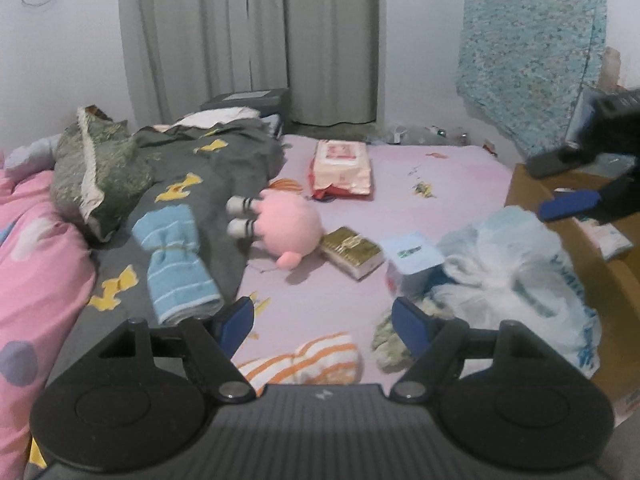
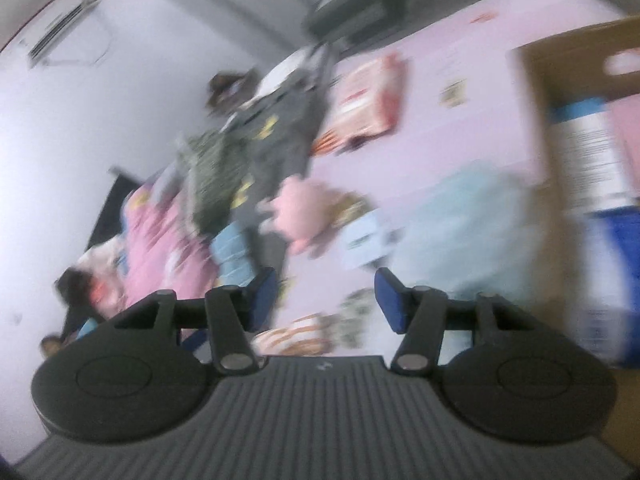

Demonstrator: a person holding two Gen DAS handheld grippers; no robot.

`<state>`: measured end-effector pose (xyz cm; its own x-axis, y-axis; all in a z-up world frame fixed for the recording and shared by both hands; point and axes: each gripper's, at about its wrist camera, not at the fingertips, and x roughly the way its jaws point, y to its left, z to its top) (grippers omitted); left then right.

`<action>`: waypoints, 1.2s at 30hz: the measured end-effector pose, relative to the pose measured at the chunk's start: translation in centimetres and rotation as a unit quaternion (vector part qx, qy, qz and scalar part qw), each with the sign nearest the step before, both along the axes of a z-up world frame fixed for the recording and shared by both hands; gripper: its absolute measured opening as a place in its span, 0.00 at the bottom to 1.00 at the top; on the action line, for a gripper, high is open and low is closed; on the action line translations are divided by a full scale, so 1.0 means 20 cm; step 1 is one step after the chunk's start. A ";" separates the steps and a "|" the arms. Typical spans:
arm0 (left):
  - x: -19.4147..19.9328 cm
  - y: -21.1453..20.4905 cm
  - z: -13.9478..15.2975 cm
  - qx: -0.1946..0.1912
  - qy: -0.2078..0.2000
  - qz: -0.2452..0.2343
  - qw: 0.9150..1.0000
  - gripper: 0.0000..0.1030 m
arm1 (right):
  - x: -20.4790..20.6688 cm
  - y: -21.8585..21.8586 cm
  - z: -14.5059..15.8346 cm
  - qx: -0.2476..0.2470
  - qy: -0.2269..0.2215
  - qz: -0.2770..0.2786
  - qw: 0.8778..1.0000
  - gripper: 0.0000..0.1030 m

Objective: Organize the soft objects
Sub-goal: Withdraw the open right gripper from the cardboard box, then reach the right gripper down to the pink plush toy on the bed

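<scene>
A pink plush toy (image 1: pixel 290 226) lies mid-bed on the lilac sheet (image 1: pixel 400 172). A rolled blue striped towel (image 1: pixel 176 264) rests on the dark grey blanket (image 1: pixel 200 168) to its left. An orange-striped cloth (image 1: pixel 308 360) and a small patterned cloth (image 1: pixel 390 344) lie just ahead of my left gripper (image 1: pixel 324 320), which is open and empty above the bed's near edge. My right gripper (image 2: pixel 326 300) is open and empty; its view is blurred and tilted, with the pink plush (image 2: pixel 304 212) ahead. It also shows in the left wrist view (image 1: pixel 580 204) at the right, over the cardboard box (image 1: pixel 600 276).
A pink wipes pack (image 1: pixel 342 166), a gold packet (image 1: pixel 352 252), a small white-blue box (image 1: pixel 412 260) and a crumpled pale plastic bag (image 1: pixel 516 272) lie on the bed. A green pillow (image 1: pixel 92 164) and pink quilt (image 1: pixel 36 272) are at the left. Curtains (image 1: pixel 248 40) hang behind.
</scene>
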<state>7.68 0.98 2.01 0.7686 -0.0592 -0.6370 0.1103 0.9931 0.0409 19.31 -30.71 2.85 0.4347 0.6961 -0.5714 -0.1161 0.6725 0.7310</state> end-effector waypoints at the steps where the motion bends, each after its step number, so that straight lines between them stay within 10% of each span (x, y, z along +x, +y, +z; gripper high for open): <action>1: 0.00 0.02 -0.01 0.000 0.003 0.003 1.000 0.75 | 0.02 0.06 -0.01 0.004 0.003 0.012 1.000 0.53; 15: 0.24 0.09 0.01 -0.005 -0.034 0.021 0.999 0.75 | 0.40 0.63 -0.13 0.030 0.068 0.071 0.995 0.65; 36: 0.70 0.14 -0.14 -0.057 0.014 0.058 0.997 0.75 | 0.91 0.84 -0.28 -0.024 0.095 0.088 0.991 0.77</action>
<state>21.68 3.79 -0.70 0.7559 -0.0438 -0.6532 -0.0063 0.9972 -0.0743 37.41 -13.83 -2.84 0.1900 0.7216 -0.6657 -0.0980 0.6886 0.7185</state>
